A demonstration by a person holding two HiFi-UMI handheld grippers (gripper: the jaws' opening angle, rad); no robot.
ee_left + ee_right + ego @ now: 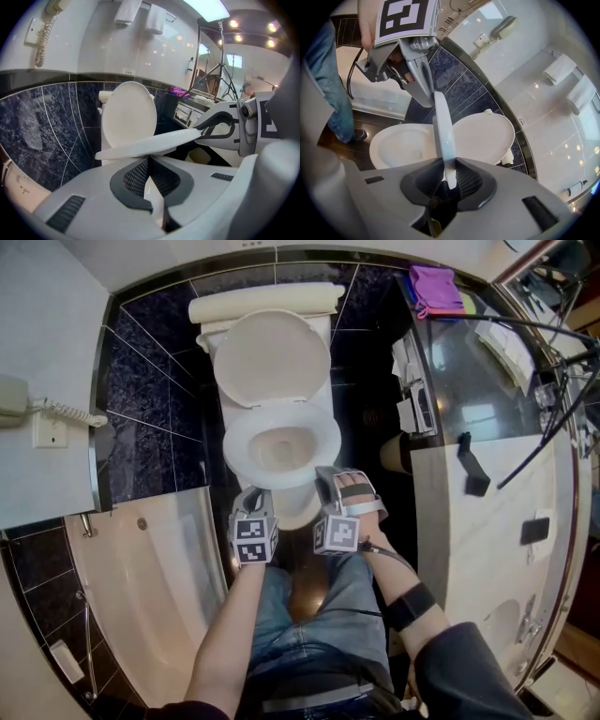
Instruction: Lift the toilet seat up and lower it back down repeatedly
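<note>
Left gripper clenched on the toilet seat front rim. Seat part-raised over the bowl. Right gripper gripping the same rim. Likely risk: uneven lowering twists the seat from the pads, slamming it onto the bowl.

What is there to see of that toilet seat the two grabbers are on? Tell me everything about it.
The toilet seat is a plain white ring, smooth and glossy like plastic, and thin when seen edge-on. Its back end sits at the foot of the upright lid. It is partly raised, tilted between the lid and the bowl, with its front lifted clear. The left gripper and the right gripper each pinch its front edge between their jaws.
</note>
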